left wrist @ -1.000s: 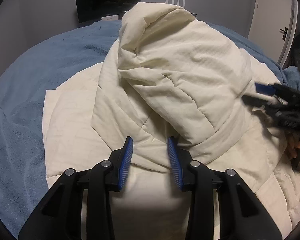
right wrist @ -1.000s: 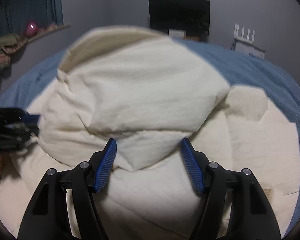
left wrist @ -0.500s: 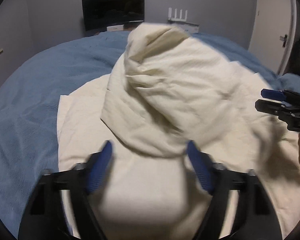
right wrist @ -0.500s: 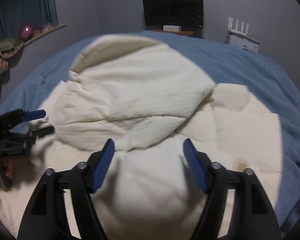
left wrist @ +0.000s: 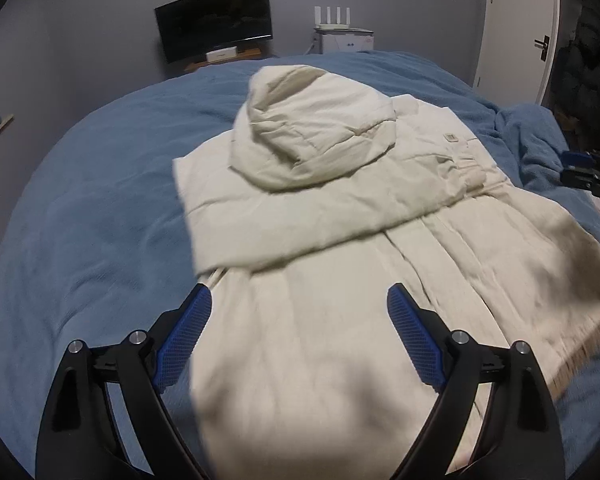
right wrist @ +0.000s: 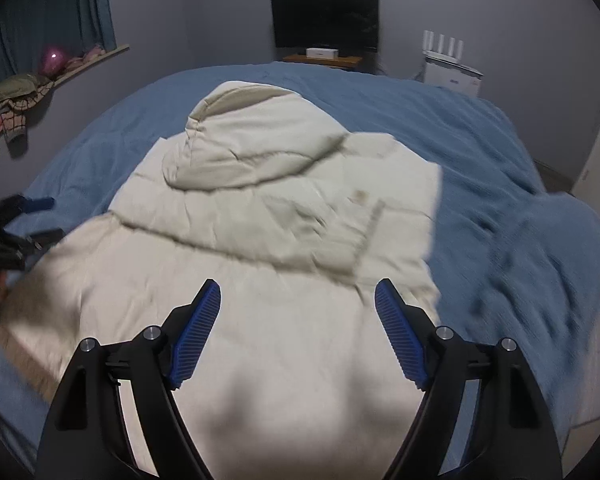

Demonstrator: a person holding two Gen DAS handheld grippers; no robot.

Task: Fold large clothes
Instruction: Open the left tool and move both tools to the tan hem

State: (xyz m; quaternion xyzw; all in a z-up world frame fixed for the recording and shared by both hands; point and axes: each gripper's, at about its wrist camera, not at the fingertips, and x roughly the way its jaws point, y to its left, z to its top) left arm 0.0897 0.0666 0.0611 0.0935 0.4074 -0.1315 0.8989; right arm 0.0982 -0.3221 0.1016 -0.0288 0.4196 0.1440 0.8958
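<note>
Nearest to me, my left gripper was spread wide with nothing between its blue pads, hanging over the lower body of a cream padded hooded coat. My right gripper was likewise wide apart and empty, above the same stretch of fabric.

The coat lay on a bed covered by a blue blanket. A sleeve was folded across the chest as a thick band. Beyond it, the hood lay turned down onto the upper body.

Its long axis ran away from me, hem closest to the grippers and hood pointing toward the far wall. From the left wrist view it angled slightly, the hem drifting to the right.

I judged the next step to be folding the hem end up toward the hood. To do it well, I would take the two bottom corners evenly, one per gripper, pinch through all the padded layers, and lift together so the crossed sleeve does not slide out. Puffy filling tends to spring back, so pressing the crease down afterwards seemed wise.

Farther off stood a dark monitor on a small stand, and a white router with upright antennas. A door was at the far right.
</note>
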